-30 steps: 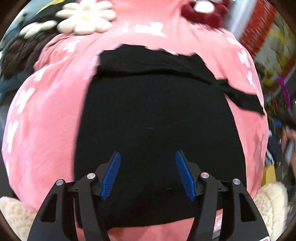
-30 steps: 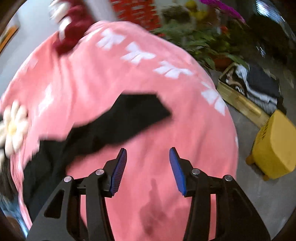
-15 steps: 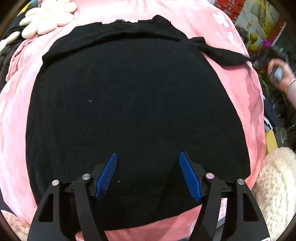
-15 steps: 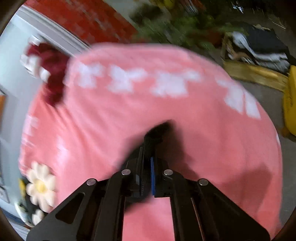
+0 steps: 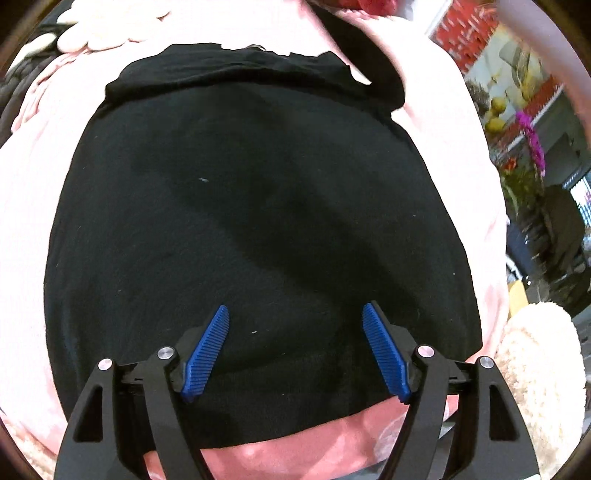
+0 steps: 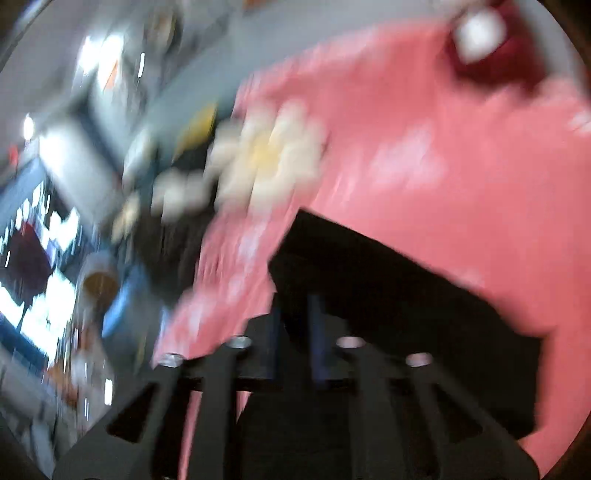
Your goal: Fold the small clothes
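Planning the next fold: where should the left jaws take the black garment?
Probably the near hem, from the near side. The black garment lies flat on the pink cover, and that edge sits just below the left gripper, whose jaws are opening with nothing held.

Pink blanket — black garment flat on it; flower cushion beside

No lettering, label, brand mark or number is showing legibly in either wrist view. The right wrist picture is smearing with motion blur, so nothing there is readable.
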### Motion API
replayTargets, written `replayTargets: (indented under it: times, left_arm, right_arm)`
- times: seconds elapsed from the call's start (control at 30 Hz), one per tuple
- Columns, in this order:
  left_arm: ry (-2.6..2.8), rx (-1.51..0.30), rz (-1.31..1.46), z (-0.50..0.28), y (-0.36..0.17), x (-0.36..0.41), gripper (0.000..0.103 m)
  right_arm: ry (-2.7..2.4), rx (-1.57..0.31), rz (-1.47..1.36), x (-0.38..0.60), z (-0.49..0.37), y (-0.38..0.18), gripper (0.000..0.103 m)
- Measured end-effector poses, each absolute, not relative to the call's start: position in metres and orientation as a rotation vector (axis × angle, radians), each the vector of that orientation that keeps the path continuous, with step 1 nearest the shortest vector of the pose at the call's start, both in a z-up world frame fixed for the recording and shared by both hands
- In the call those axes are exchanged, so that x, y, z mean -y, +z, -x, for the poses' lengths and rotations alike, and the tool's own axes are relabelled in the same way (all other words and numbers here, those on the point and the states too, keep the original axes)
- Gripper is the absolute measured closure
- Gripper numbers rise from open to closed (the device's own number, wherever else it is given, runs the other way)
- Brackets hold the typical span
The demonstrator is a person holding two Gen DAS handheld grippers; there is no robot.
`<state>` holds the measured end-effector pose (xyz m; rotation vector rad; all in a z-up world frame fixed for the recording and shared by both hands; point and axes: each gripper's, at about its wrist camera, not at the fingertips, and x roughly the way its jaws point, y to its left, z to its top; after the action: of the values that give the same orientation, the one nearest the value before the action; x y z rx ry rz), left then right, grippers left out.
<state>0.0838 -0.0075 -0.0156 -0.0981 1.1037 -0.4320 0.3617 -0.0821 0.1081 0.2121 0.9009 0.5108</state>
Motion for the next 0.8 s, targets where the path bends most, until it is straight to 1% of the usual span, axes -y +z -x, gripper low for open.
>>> replayTargets:
  times: [0.07, 0.13, 0.2, 0.3, 0.37, 0.5, 0.63, 0.67, 0.7, 0.8]
  left_arm:
    - [-0.422, -1.098, 0.108, -0.083, -0.014, -0.002, 0.031]
    - [-0.419, -1.085, 0.139, -0.083, -0.012, -0.015, 0.031]
    - [-0.411, -1.066, 0.193, -0.087, -0.008, -0.031, 0.031]
    - [-0.368, -1.048, 0.276, -0.102, -0.002, -0.052, 0.031]
    - [-0.336, -1.016, 0.353, -0.125, 0.008, -0.067, 0.031]
    - [-0.280, -0.945, 0.459, -0.186, 0.033, -0.096, 0.031]
    - [-0.205, -0.913, 0.444, -0.253, 0.048, -0.102, 0.031]
    - [-0.202, -0.910, 0.450, -0.269, 0.048, -0.101, 0.031]
    - [-0.191, -0.913, 0.451, -0.279, 0.048, -0.100, 0.031]
    - [-0.127, -0.956, 0.464, -0.325, 0.035, -0.096, 0.031]
  right_arm:
    - [0.530, -0.934, -0.200, 0.063, -0.345, 0.081, 0.068]
    - [0.525, -0.927, -0.263, 0.075, -0.317, 0.071, 0.069]
    - [0.455, -0.910, -0.276, 0.106, -0.297, 0.066, 0.069]
    - [0.239, -0.891, -0.205, 0.172, -0.267, 0.062, 0.068]
    - [0.105, -0.901, -0.161, 0.215, -0.250, 0.057, 0.066]
    - [-0.023, -0.942, -0.185, 0.275, -0.232, 0.037, 0.066]
    - [-0.068, -0.952, -0.188, 0.295, -0.228, 0.025, 0.067]
    - [-0.079, -0.946, -0.186, 0.299, -0.232, 0.022, 0.065]
    - [-0.084, -0.943, -0.186, 0.300, -0.235, 0.020, 0.062]
    - [-0.088, -0.936, -0.203, 0.305, -0.248, 0.010, 0.062]
